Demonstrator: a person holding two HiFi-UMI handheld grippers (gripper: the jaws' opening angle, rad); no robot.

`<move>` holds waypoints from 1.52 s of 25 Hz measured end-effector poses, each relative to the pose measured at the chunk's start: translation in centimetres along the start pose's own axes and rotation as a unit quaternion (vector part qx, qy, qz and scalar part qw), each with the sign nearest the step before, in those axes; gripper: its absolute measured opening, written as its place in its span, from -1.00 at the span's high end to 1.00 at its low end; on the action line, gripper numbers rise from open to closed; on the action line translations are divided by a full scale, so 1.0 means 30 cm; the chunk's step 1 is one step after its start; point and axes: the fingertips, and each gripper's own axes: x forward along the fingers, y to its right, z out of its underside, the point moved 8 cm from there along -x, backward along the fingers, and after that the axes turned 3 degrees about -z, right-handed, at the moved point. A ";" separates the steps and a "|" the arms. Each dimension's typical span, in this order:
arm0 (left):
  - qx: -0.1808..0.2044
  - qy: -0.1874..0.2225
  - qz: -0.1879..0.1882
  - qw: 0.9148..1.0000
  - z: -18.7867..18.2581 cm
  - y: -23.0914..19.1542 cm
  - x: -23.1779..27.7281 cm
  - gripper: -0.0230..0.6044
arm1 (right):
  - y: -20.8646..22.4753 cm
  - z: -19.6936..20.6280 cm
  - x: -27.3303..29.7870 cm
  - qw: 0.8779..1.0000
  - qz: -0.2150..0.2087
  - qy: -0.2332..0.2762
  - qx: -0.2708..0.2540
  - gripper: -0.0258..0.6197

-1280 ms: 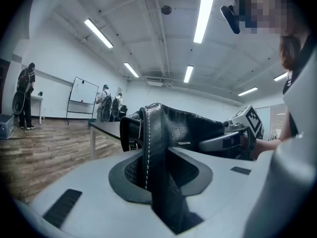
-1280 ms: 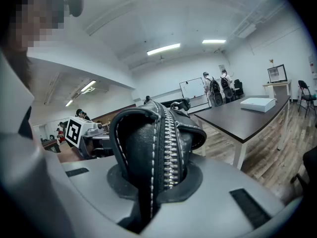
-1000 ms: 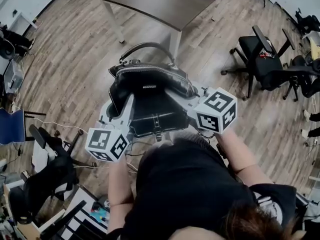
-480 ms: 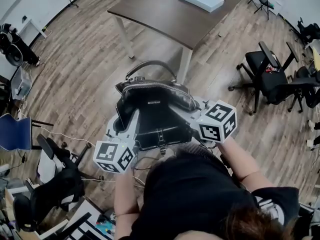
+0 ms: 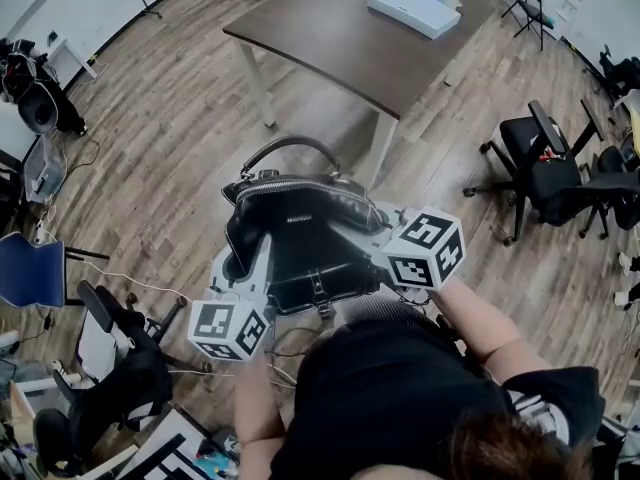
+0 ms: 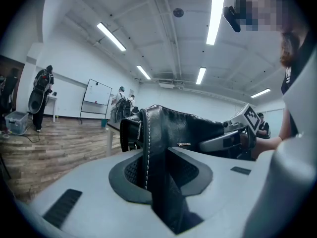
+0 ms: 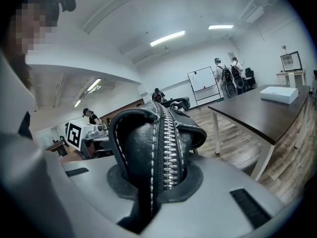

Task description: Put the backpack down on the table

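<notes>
Two hand-held grippers (image 5: 258, 253) (image 5: 372, 226) clamping backpack (image 5: 300, 208), table (image 5: 340, 38) beyond

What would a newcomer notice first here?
The black backpack stands out, held in the air over the wood floor. The left gripper and right gripper are each clamped on one side of it. Beyond it stands the brown table with a white box on it; the backpack is not there yet.

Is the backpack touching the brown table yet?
Apart. The head view shows the backpack above the wood floor, short of the table, with floor visible between its handle and the table's edge.
</notes>
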 end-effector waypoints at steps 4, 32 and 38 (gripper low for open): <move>0.002 0.002 -0.014 1.000 -0.033 -0.056 0.071 0.56 | 0.078 -0.052 0.064 1.000 -0.012 -0.001 0.000 0.75; -0.002 -0.024 -0.032 0.999 -0.328 -0.447 0.834 0.55 | 0.797 -0.459 0.428 0.999 -0.045 0.009 0.018 0.75; 0.025 -0.016 0.020 0.999 -0.439 -0.441 1.030 0.54 | 0.905 -0.567 0.367 0.999 0.012 0.037 0.012 0.75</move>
